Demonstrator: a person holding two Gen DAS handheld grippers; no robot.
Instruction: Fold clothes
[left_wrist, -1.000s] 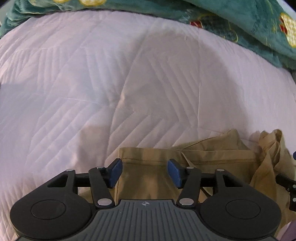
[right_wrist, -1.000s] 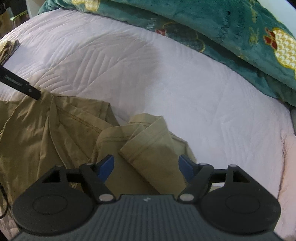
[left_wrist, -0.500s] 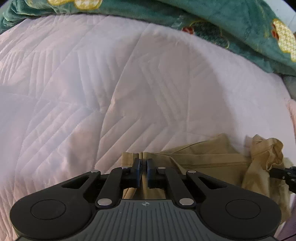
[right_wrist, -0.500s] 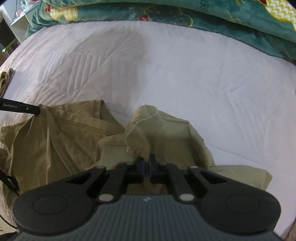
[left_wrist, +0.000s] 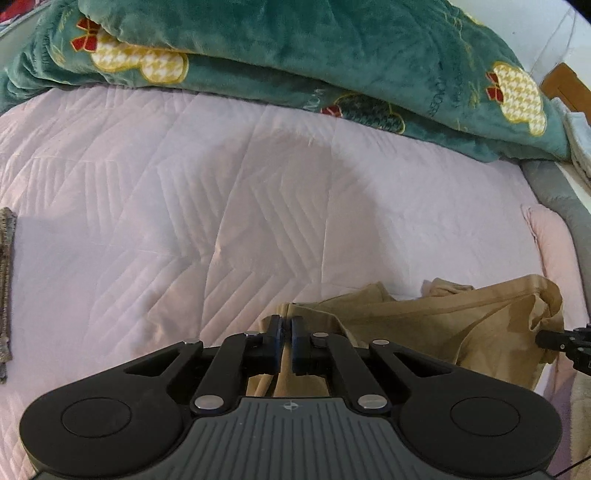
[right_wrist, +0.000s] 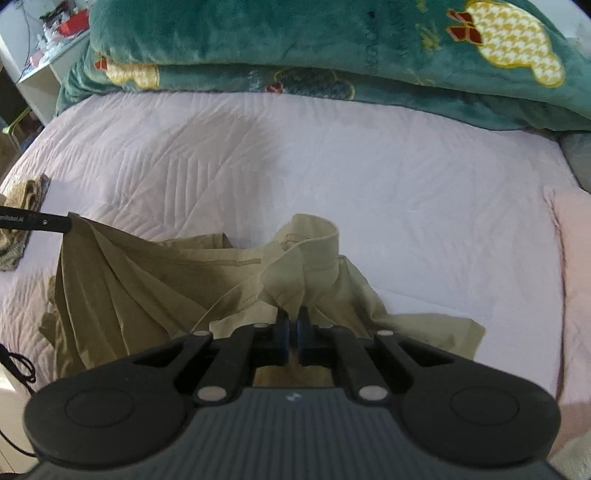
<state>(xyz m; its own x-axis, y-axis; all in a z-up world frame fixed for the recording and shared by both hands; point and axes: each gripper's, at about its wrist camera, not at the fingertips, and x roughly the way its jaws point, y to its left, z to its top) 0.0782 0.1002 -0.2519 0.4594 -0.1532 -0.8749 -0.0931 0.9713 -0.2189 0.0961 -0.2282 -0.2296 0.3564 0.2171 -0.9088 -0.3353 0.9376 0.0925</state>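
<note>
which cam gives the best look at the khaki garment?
Right wrist: the khaki garment spreads across the frame, its folds visible, pinched by the right tool. Left wrist shows only a bunched strip low right, behind the left tool.

Partial white "…nRobot.AI" lettering on the left gripper (right_wrist: 35, 221)

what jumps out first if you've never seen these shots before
A crumpled khaki garment hangs near the front of the pale pink quilted bedspread, pinched at two spots by the left gripper and the right gripper. Behind it, a plush teal blanket with gold patches is heaped along the bed's far edge.
</note>
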